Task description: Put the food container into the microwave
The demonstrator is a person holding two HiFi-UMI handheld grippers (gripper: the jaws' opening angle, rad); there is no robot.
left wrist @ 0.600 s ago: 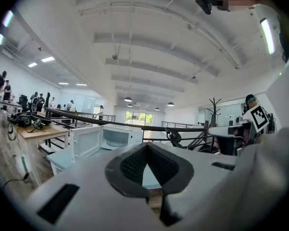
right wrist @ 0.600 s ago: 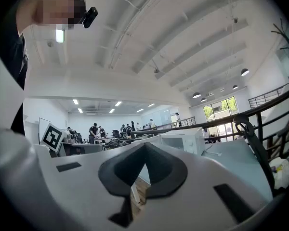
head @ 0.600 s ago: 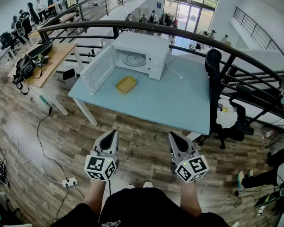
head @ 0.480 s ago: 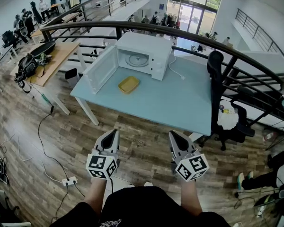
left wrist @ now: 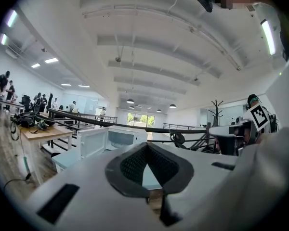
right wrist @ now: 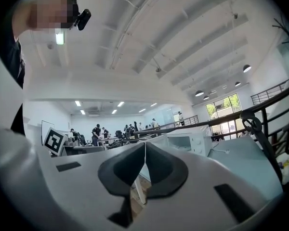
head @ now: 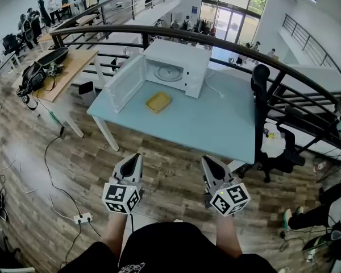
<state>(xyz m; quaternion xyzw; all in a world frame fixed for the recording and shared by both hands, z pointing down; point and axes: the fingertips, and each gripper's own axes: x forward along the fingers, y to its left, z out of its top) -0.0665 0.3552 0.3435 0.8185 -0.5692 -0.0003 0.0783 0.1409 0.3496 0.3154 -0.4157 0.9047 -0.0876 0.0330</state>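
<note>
A shallow yellow food container (head: 158, 102) lies on the light blue table (head: 216, 124), just in front of the white microwave (head: 176, 66). The microwave's door (head: 125, 83) hangs open to the left, and the glass turntable shows inside. My left gripper (head: 136, 158) and right gripper (head: 206, 160) are held low over the wooden floor, well short of the table's near edge. Both are shut, with nothing between the jaws. The left gripper view looks over the closed left gripper (left wrist: 147, 147) toward the microwave (left wrist: 120, 137). Past the closed right gripper (right wrist: 144, 144) the microwave (right wrist: 185, 141) also shows.
A black office chair (head: 260, 78) stands at the table's right end, and a dark curved railing (head: 227, 40) runs behind it. A wooden desk (head: 65, 67) with bags is at the left. Cables (head: 48, 169) and a power strip (head: 82, 217) lie on the floor.
The table and microwave have shifted slightly right and nearer in the head view as the person steps forward. Both grippers keep their pose and stay shut.
</note>
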